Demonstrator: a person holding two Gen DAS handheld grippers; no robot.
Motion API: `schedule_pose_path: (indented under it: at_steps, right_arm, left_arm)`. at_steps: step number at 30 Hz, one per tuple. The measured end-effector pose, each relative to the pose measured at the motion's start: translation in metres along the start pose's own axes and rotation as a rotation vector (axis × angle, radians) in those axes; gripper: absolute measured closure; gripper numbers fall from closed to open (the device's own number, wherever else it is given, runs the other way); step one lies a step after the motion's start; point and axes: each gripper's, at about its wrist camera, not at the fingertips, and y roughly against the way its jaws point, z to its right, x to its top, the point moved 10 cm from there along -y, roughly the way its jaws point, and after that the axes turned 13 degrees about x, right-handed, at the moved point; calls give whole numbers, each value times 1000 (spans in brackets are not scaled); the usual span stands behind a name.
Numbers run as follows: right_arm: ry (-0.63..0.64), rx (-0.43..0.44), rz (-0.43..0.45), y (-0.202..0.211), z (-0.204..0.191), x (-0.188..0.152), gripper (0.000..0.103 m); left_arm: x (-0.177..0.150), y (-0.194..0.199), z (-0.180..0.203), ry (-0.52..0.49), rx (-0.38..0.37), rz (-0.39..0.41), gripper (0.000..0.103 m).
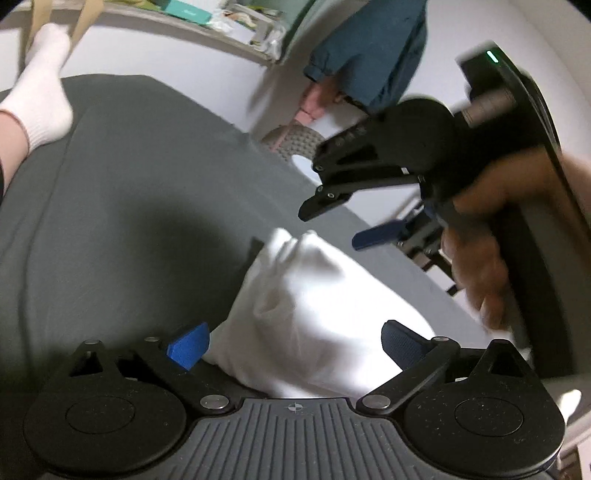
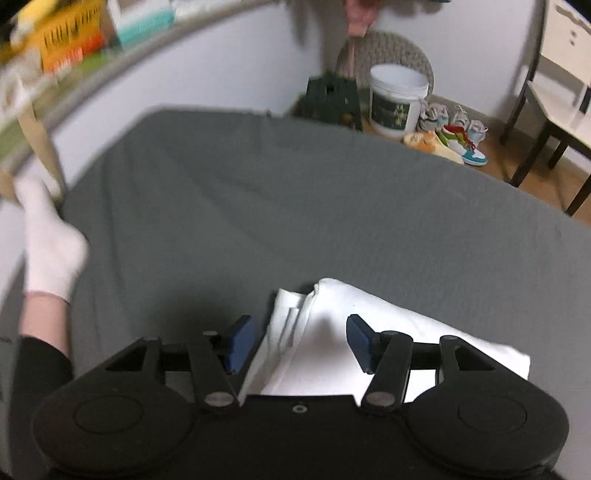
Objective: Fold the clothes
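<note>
A folded white garment [image 1: 314, 314] lies on the grey bed sheet [image 1: 129, 221]. My left gripper [image 1: 295, 347] stands open, its blue pads [image 1: 188, 350] wide apart on either side of the garment's near end, not pinching it. My right gripper [image 1: 343, 221] hovers open just above and beyond the garment in the left wrist view, held by a hand [image 1: 480, 251]. Seen from the right wrist, the right gripper [image 2: 301, 341] is open over the white garment [image 2: 388, 332], whose folded edges [image 2: 291, 317] show on its left side.
A foot in a white sock [image 2: 51, 240] rests at the sheet's left edge. Beyond the bed stand a woven chair [image 2: 388, 51], a white bucket [image 2: 397, 99], a dark stool [image 2: 332, 99], colourful shoes [image 2: 458, 136] and a white table [image 2: 554, 103]. A cluttered shelf [image 1: 221, 22] runs along the wall.
</note>
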Motion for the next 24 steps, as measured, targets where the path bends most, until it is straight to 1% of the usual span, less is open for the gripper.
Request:
schedule_pose_path:
  at_steps: [2,4,5,6,8,9,10,12,13,15,16,17,19,21,22,24]
  right_arm:
    - [11,-36,-56,-14,-4,1,51]
    - [22,-72,-111,-27,-9,3,51]
    - [26,-89,-135,-33,-11,3,52]
    - [26,-106,-141,-36,-10,3,55]
    - [26,-139,-154,-43,-8,3,61]
    - [26,-156,-161,-47,-8,3,63]
    - [26,-172,-166,-50,-7,3,64]
    - [29,-199,-162,-55,-5,2,65]
    - [29,-211,-161,-58,-4,1,65]
    - [22,-226,-162,-62,-2,-1,65]
    - [19,-233,-162,-64,-1,-2,65]
    - [22,-239,-158,-63,0,-2,68]
    - [28,-251,-150,-63,0,-3,73]
    - [23,-245,-138,-60,1,-4,81]
    - [12,-230,-133,-57,2,-3,84]
    - [-13,-196,-122,-51,7,-1,93]
  left_arm:
    - [-1,-8,-7,34,7,-17,14]
    - [-2,-13,-12,75,-13,-38,28]
    - [-2,-15,-13,92,-23,-42,31]
    - [-2,-15,-15,109,-33,-44,36]
    - [-1,-16,-16,121,-43,-46,40]
    - [0,-16,-17,122,-48,-45,45]
    - [1,-16,-16,118,-48,-44,51]
    - [2,-17,-13,105,-46,-44,56]
    - [2,-17,-12,105,-49,-46,62]
    - [3,-18,-12,110,-60,-49,64]
    - [4,-18,-12,112,-65,-50,71]
    - [4,-19,-12,115,-70,-52,74]
    - [5,-19,-12,120,-81,-55,86]
    - [-3,-11,-13,118,-86,-47,88]
    - [-3,-7,-12,114,-91,-40,91]
    - [-2,-2,-10,103,-104,-22,92]
